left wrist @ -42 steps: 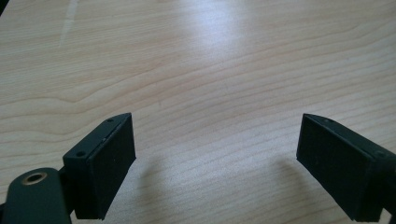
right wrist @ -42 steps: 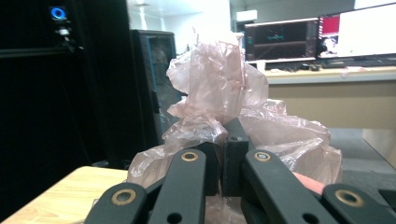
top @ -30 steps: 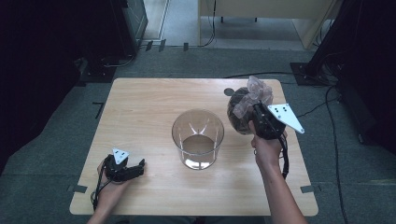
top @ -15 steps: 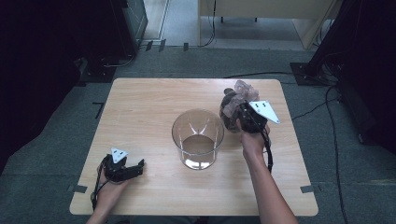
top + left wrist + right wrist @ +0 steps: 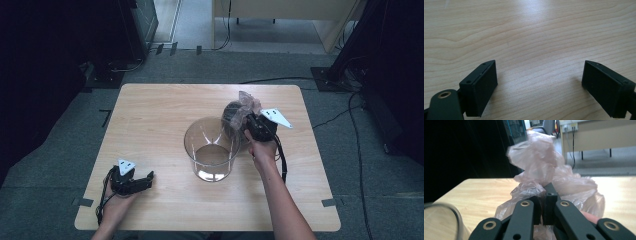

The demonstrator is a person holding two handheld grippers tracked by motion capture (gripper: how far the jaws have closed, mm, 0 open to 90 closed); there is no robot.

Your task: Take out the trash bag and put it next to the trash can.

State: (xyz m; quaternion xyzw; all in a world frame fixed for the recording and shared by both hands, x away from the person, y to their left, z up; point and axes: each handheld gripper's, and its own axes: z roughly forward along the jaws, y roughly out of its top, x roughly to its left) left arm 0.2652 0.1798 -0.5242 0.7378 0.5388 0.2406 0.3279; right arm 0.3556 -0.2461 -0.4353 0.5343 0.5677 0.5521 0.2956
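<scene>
A clear round container stands upright in the middle of the wooden table. My right gripper is shut on a pinkish clear plastic bag holding something dark, lifted just past the container's far right rim. In the right gripper view the bag bunches up above the closed jaws, with the container's rim at lower left. My left gripper rests open on the table near the front left corner. In the left gripper view the two pads stand wide apart over bare wood.
Grey carpet surrounds the table. Cables run along the floor behind it, and a wooden desk stands at the back. Dark equipment fills the left side.
My right gripper has carried the bag leftward and nearer, from the table's right side to the container's rim. The left gripper has stayed where it was.
</scene>
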